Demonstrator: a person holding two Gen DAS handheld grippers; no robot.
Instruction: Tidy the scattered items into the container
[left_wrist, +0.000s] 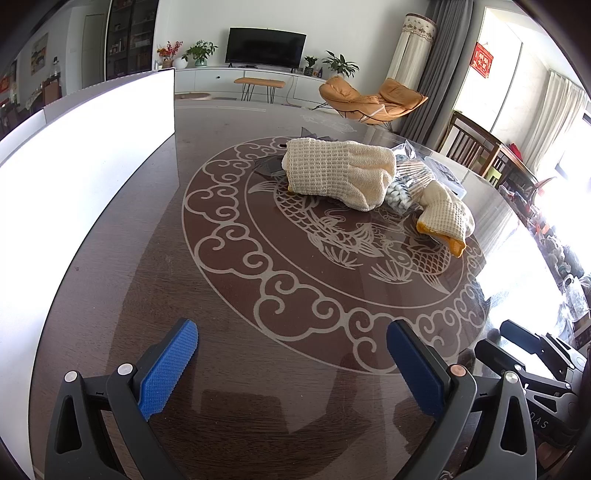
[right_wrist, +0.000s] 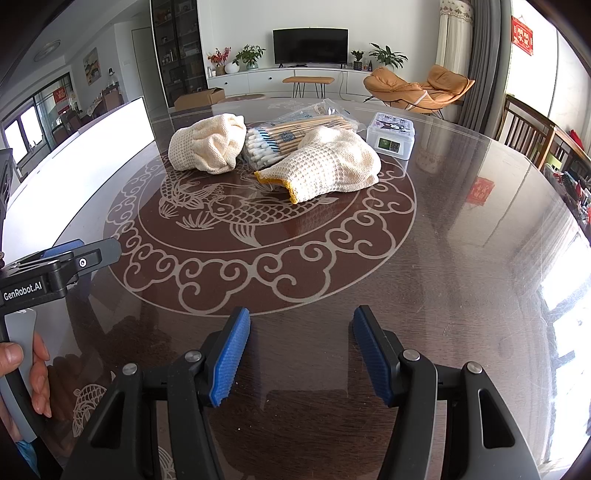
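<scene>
The right gripper (right_wrist: 301, 354) hovers above the bare glass of the table (right_wrist: 461, 258) with its blue pads spread wide and nothing between them. The left gripper (left_wrist: 291, 365) does the same in its own view, jaws wide and empty.

From the right gripper the scattered items lie ahead at about twelve o'clock, well apart from the fingertips. Nearest is a cream knitted glove (right_wrist: 328, 164) with a yellow cuff; its long axis runs from the cuff at about seven o'clock up toward one o'clock. Touching it on the far side is a bag of cotton swabs (right_wrist: 291, 138), and beyond that at eleven o'clock lies a second knitted glove (right_wrist: 210, 144), bunched up. A small clear plastic box (right_wrist: 391, 136) sits just beside the first glove at one o'clock.

From the left gripper the same heap lies at one o'clock, farther off, with the bunched glove (left_wrist: 336, 171) in front. The white container (left_wrist: 88, 147) stands at about ten o'clock of the left gripper, its wall near that hand.

My judgement: the right hand is better placed for the first pick, the yellow-cuffed glove, and nothing has gone into the container yet.

The right wrist view shows the plastic box plainly and the swab sticks; the left view mostly hides both behind the gloves. The right view also catches the left gripper's body and the person's hand (right_wrist: 35, 373) on its handle at eight o'clock.
</scene>
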